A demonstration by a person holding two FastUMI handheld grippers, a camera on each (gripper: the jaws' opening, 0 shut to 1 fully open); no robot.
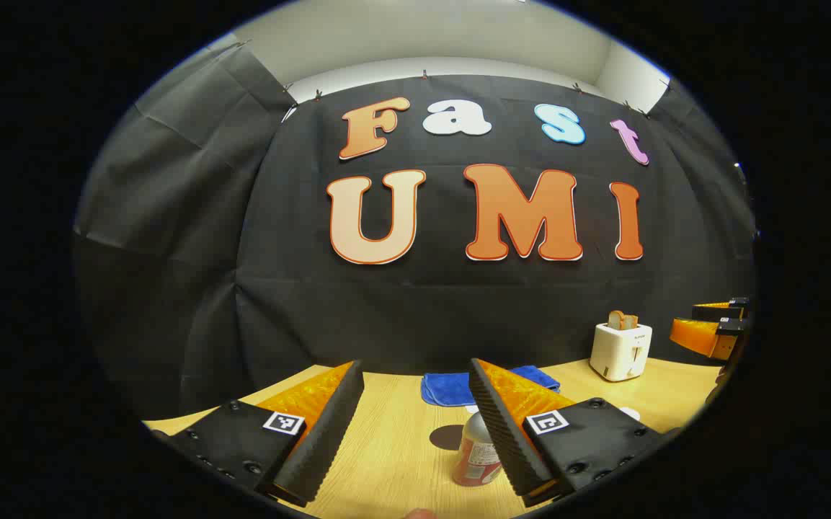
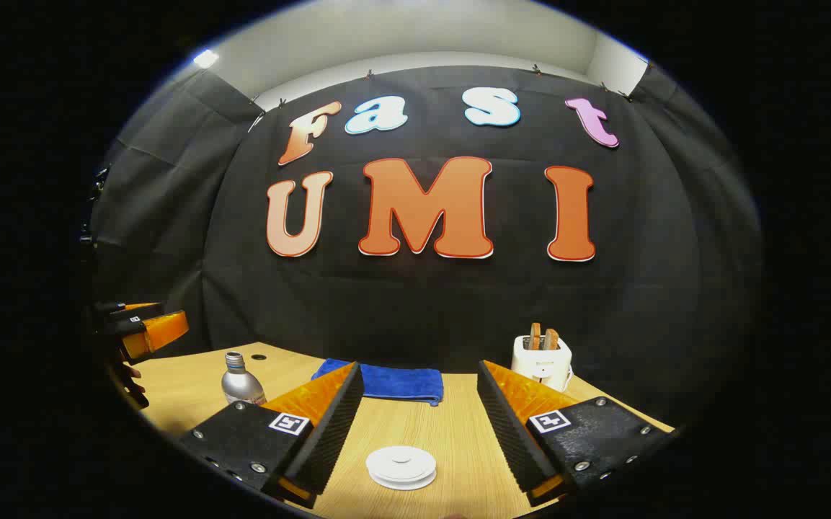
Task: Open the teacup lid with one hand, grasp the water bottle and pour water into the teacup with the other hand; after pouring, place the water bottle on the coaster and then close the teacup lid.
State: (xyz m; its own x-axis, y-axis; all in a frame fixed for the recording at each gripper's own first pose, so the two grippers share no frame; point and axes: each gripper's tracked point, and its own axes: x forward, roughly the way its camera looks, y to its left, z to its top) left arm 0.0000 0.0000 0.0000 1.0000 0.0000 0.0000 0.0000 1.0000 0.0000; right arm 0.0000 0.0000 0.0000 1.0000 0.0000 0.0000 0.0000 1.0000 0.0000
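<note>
While both grippers hover above the wooden table (image 2: 458, 440), neither holds anything. Seen in the left gripper view, the left gripper (image 1: 415, 425) has its fingers spread wide, nothing between them. The water bottle (image 1: 476, 454), a metal one with a red label, stands upright on the table near the right finger, partly hidden behind it; contact cannot be determined. Just beyond the bottle lies a dark round coaster (image 1: 447, 436), bare. Farther back lies a folded blue cloth (image 1: 451, 389), and to the far right a white toaster (image 1: 620, 351) with bread in its slots.

Seen in the right gripper view, the right gripper (image 2: 419, 422) likewise has its fingers spread wide and empty. The white teacup lid (image 2: 401, 465) sits below and between them, near the bottom of the view, in place and untouched. The bottle (image 2: 241, 382) stands to the left, the cloth (image 2: 401, 382) behind, the toaster (image 2: 543, 360) at far right.
</note>
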